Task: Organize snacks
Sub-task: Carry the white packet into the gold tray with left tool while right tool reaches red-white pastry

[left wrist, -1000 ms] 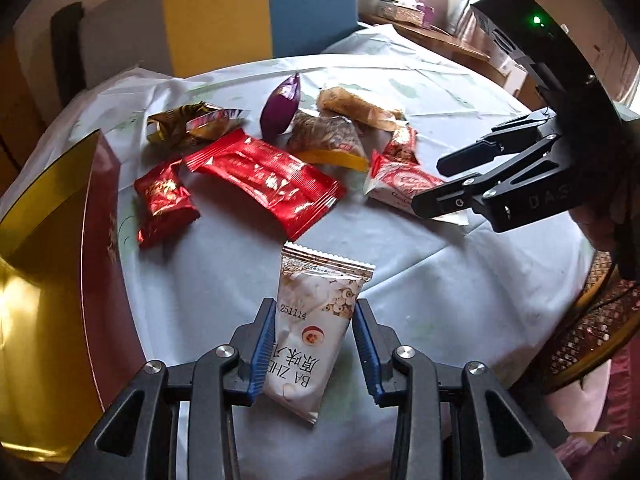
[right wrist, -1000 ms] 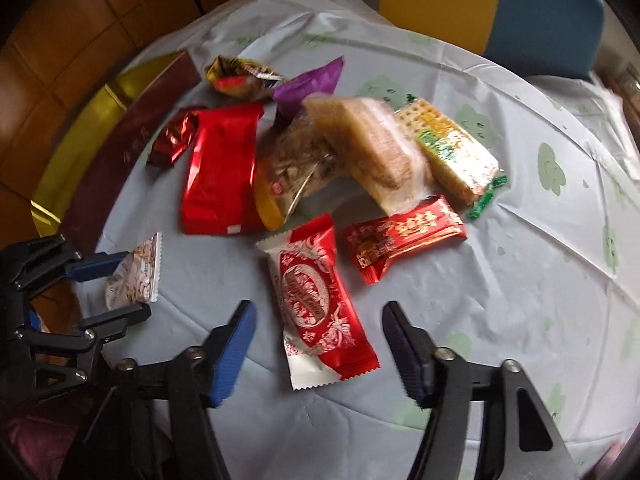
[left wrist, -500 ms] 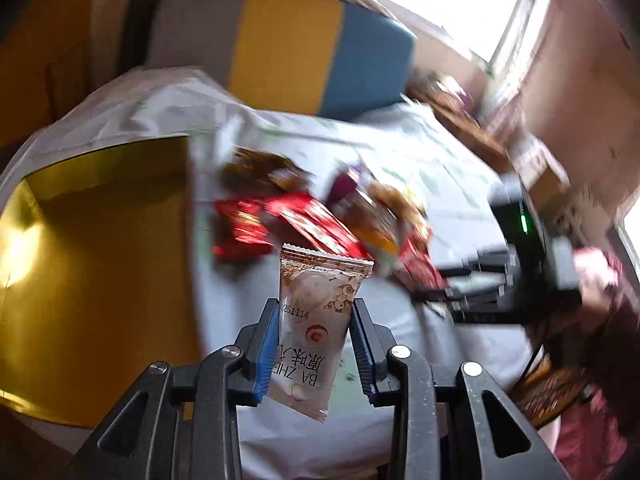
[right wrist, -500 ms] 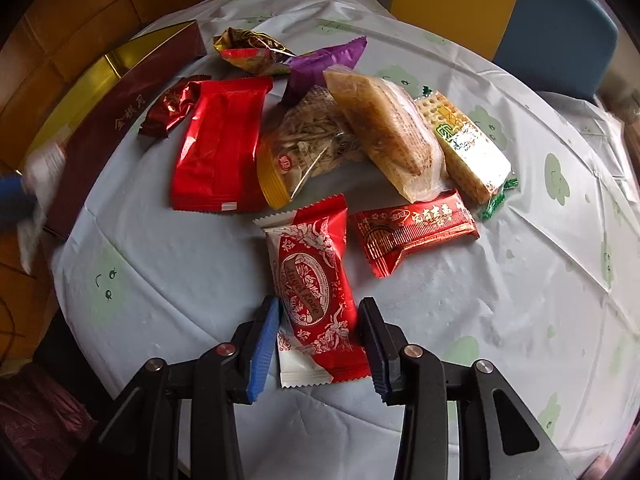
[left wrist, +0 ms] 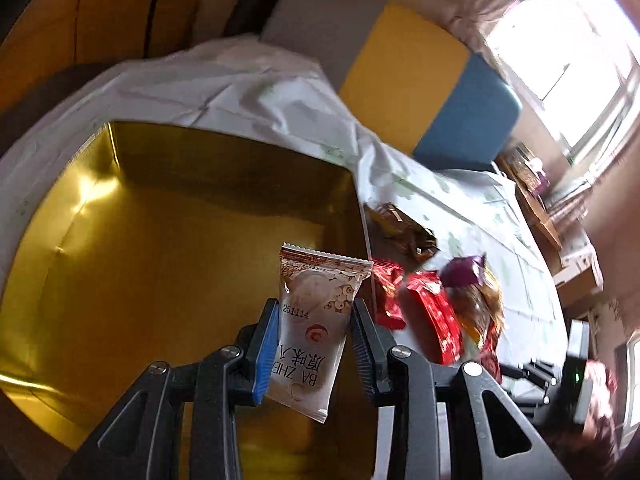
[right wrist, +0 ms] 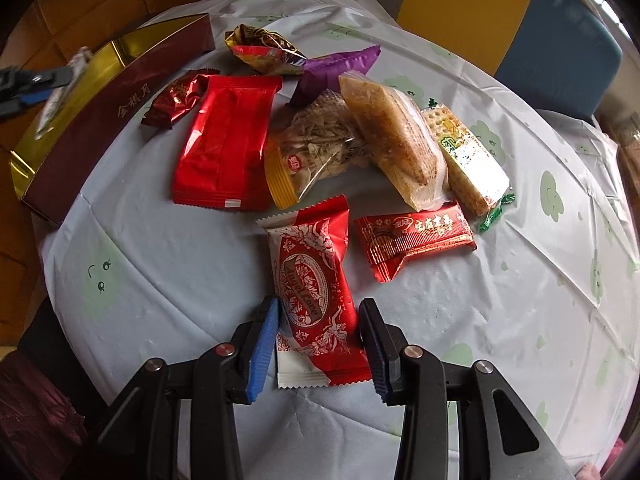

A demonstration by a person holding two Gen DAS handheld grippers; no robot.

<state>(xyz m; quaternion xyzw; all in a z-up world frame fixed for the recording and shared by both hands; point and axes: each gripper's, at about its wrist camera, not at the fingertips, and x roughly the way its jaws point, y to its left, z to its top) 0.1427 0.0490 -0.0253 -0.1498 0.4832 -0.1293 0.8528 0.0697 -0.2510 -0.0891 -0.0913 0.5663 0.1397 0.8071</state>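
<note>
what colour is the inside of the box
Shiny gold inside the box, clearest in the left wrist view.

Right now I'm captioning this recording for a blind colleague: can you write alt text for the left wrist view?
The left gripper holds a white snack packet upright between its jaws, above an open gold-lined box. To the right, red, purple and brown wrapped snacks lie on a pale tablecloth.

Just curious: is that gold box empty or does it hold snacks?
Empty, as far as visible: the gold box shows only bare shiny floor.
</note>
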